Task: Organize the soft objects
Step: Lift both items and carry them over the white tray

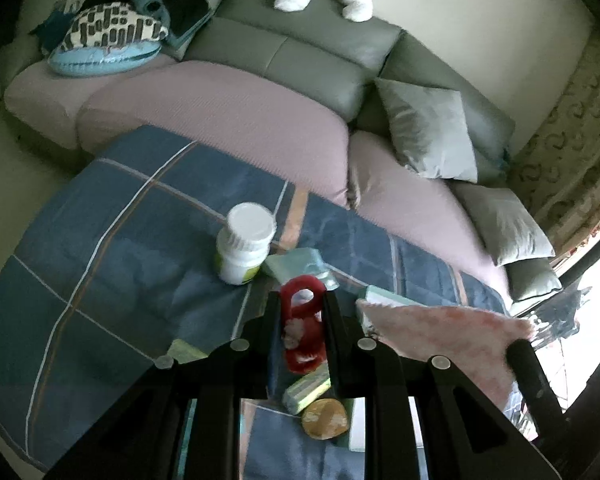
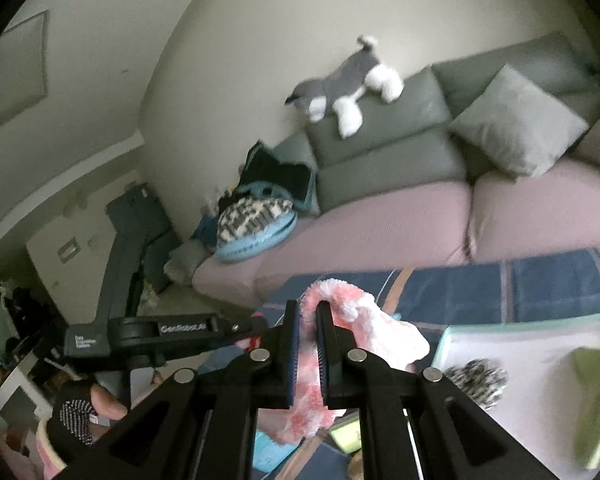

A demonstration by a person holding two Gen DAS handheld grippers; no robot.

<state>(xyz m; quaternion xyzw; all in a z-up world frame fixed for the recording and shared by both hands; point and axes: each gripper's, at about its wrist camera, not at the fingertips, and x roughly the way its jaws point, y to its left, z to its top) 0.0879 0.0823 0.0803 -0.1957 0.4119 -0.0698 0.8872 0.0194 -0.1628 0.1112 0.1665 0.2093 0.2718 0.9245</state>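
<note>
Your right gripper (image 2: 308, 344) jaws pinch the pink cloth (image 2: 384, 336). Your left gripper (image 1: 300, 328) jaws hold the red toy (image 1: 300, 320), both above the table (image 1: 100, 220). The tray (image 2: 500, 340) nearby has some soft things. More still wait. The sofa (image 1: 220, 112) is far behind.

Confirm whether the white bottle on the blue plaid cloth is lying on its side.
No: the white bottle stands upright on the blue plaid cloth, cap on top.
</note>
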